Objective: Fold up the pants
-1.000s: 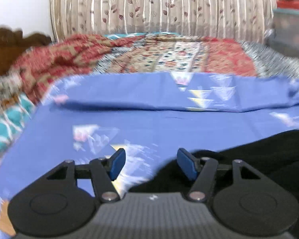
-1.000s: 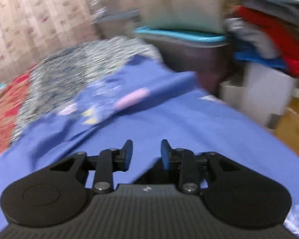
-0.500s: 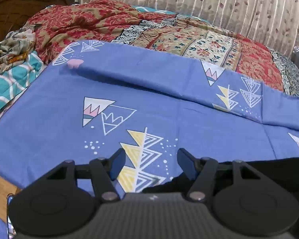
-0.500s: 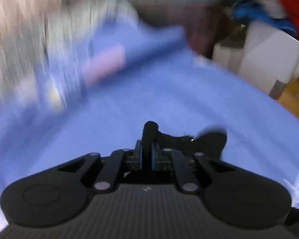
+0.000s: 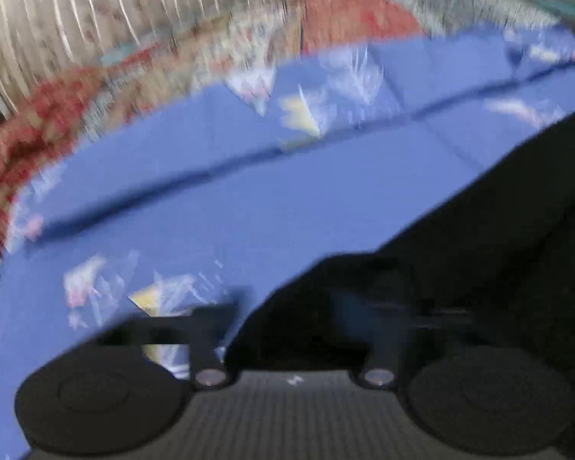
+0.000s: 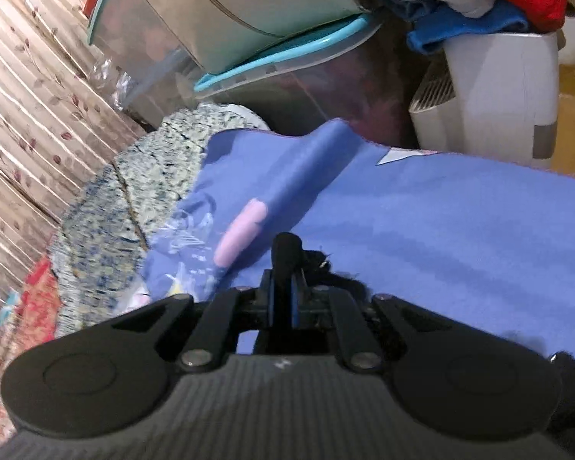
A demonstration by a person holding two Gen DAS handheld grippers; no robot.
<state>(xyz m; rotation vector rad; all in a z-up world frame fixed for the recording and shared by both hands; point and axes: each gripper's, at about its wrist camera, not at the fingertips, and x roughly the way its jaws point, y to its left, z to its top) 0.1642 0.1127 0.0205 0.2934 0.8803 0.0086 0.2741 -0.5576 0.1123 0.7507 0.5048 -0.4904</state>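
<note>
The fold has barely begun, as far as can be judged: both claws have taken hold of the black pants, but no neat fold shows yet, and lifting, doubling over and smoothing all seem left to do.

In the right wrist view the right gripper [image 6: 283,299] is pinched tight on a tuft of the pants [image 6: 287,255], which sticks up between the blue pads at lower centre. In the blurred left wrist view the left gripper [image 5: 287,306] is closed; dark cloth covers its tips, so it probably grips the pants [image 5: 498,230], which spread across the lower right of that frame.

The pants lie on a blue sheet [image 6: 441,230] with triangle prints, spread over a bed. A red patterned quilt [image 5: 345,19] lies beyond it, a pleated curtain [image 6: 19,115] behind. At upper right of the right view stand storage bins [image 6: 287,61] and a white appliance [image 6: 498,88] piled with clothes.
</note>
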